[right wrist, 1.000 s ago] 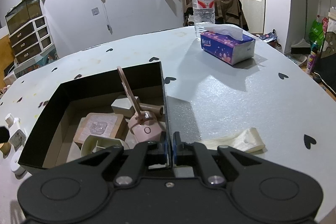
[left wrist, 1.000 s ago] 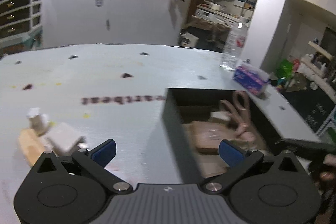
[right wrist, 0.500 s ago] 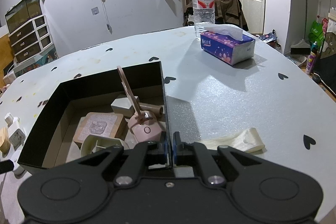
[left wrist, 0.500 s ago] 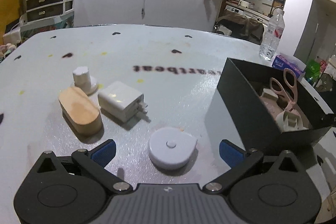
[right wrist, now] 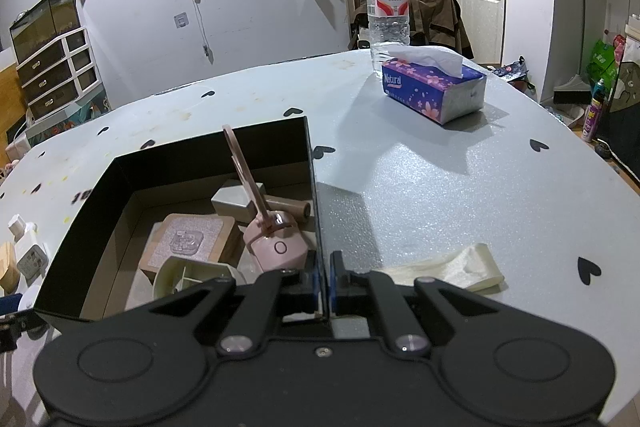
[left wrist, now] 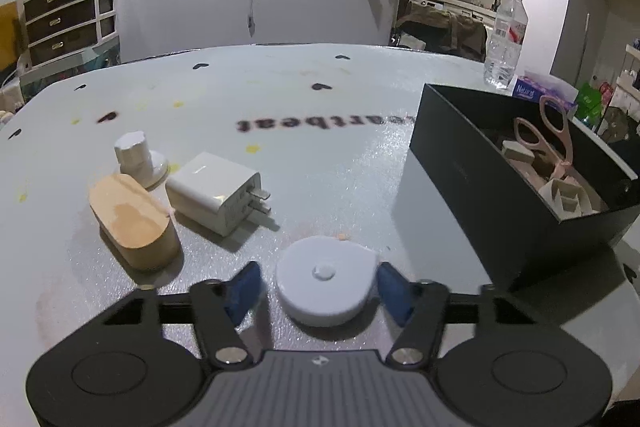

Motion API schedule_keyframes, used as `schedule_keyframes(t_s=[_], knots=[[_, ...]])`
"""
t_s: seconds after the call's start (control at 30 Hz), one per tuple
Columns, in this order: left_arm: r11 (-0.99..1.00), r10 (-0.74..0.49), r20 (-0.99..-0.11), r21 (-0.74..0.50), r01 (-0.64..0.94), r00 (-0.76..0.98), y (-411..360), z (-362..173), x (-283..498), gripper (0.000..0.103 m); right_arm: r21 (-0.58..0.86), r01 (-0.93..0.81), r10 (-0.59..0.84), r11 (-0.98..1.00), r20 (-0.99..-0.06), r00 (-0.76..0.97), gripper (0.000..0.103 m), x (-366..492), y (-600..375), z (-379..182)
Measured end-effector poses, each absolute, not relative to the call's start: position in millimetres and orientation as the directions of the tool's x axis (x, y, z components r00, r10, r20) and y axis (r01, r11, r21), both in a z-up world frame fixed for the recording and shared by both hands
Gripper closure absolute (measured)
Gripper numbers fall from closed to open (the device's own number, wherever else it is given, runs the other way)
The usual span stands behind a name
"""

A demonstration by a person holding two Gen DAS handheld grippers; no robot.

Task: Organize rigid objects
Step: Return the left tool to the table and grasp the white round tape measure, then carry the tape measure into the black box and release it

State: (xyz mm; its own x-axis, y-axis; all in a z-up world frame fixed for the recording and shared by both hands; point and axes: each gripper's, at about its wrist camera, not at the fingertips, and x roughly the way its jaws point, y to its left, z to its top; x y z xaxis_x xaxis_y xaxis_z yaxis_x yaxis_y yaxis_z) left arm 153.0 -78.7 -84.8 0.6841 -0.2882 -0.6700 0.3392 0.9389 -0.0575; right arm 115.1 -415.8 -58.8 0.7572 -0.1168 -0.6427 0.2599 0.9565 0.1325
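A white round disc (left wrist: 326,279) lies on the table between the fingers of my left gripper (left wrist: 320,291). That gripper is open: its right pad (left wrist: 394,291) is at the disc's edge and a gap shows at the left pad. Beyond it lie a white charger plug (left wrist: 214,193), an oval wooden block (left wrist: 134,223) and a small white cylinder on a base (left wrist: 136,159). My right gripper (right wrist: 322,279) is shut on the right wall of the black box (right wrist: 200,155). The box holds pink scissors (right wrist: 244,167), a wooden coaster (right wrist: 184,239) and other small items.
A tissue box (right wrist: 432,91) and a water bottle (right wrist: 388,11) stand at the far right of the table. A cream strip (right wrist: 452,267) lies just right of the box. The black box (left wrist: 500,187) sits close to the right of the left gripper.
My left gripper swung left from the box to the loose items and came down around the white disc, its fingers narrowing. The right gripper and the box have not moved.
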Motion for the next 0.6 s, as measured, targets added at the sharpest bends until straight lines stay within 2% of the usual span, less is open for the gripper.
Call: schedule_keyframes(t_s=[0.27, 0.6], knots=[[0.935, -0.318, -0.649, -0.095, 0.341, 0.691, -78.6, -73.1, 154.3, 0.047, 0.131, 0.260, -0.118, 0.957, -0.642, 0.757, 0.097, 114.4, -416.1, -59.1], [0.818, -0.532, -0.548, -0.133, 0.560, 0.646, -126.3, -13.1, 144.4, 0.047, 0.135, 0.260, -0.116, 0.956, -0.642, 0.758, 0.097, 114.4, -416.2, -58.8]])
